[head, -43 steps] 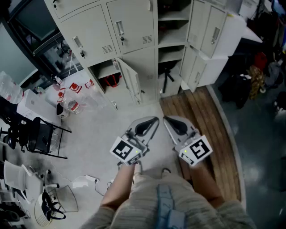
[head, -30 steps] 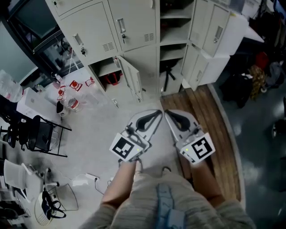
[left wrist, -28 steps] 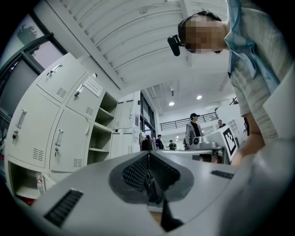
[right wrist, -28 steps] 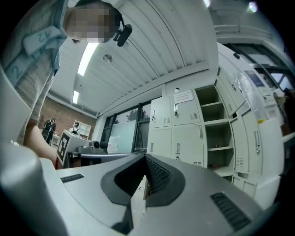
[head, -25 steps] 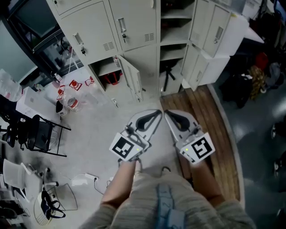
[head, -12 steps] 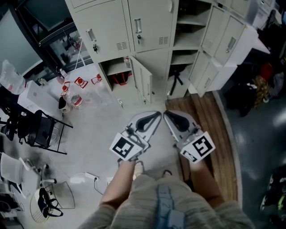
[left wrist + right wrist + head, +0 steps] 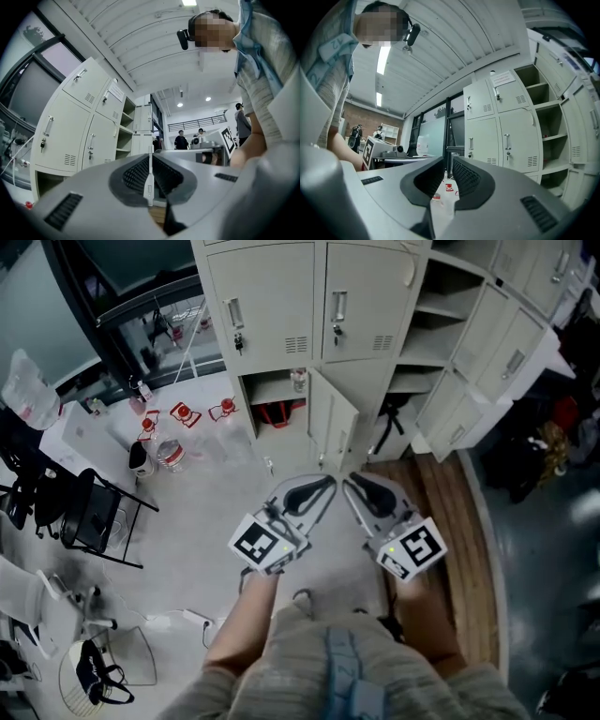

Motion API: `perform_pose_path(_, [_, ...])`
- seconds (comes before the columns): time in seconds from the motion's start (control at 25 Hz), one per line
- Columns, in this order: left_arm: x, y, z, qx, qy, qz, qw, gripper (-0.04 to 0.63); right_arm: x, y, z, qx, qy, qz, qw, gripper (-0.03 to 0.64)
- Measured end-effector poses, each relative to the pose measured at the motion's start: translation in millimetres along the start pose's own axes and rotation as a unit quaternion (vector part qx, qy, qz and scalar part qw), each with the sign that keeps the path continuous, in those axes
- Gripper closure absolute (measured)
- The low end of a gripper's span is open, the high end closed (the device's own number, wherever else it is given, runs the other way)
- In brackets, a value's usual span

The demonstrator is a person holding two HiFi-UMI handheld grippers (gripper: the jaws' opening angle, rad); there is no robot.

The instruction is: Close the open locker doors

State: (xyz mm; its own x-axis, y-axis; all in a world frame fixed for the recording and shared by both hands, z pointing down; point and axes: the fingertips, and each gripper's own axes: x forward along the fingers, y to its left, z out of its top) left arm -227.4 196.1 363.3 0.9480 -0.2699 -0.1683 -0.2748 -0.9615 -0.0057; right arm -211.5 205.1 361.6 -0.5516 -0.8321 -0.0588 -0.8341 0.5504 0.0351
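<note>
Grey open locker door (image 7: pixel 337 427) ahead of left tool (image 7: pixel 328 485) (together) and right tool (image 7: pixel 348 487) (just parting, empty)

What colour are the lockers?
The lockers are a pale off-white. The head view shows them best.

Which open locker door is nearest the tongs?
The low door, ajar just ahead of left tongs and right tongs; other open doors hang farther right.

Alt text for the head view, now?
Seen from above, a person holds the left gripper and right gripper side by side, both empty, facing pale lockers; the right's fingers have just been opening. One low door stands ajar, and more doors hang open at right.
</note>
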Motion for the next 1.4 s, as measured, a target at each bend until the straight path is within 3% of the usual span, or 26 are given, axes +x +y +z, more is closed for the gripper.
perform_pose_path(0.2, [-19,27,-8,0.017,0.011,-0.007,0.9998,0.589,24,1,-13,0.008,0.006,-0.005,1.000,0.562])
perform_pose_path(0.56, [-1,64,-27,-0.011,0.019,-0.024,0.9995,0.575,44,-47,-40,0.019,0.027,-0.017,0.999,0.537])
perform_pose_path(1.16, [99,150,-100,-0.037,0.089,-0.019,0.9952,0.559,100,-177,-94,0.024,0.074,0.028,0.997,0.511])
perform_pose_path(1.4, [135,173,-116,-0.064,0.093,0.000,0.9936,0.558,115,-216,-118,0.043,0.093,0.042,0.994,0.500])
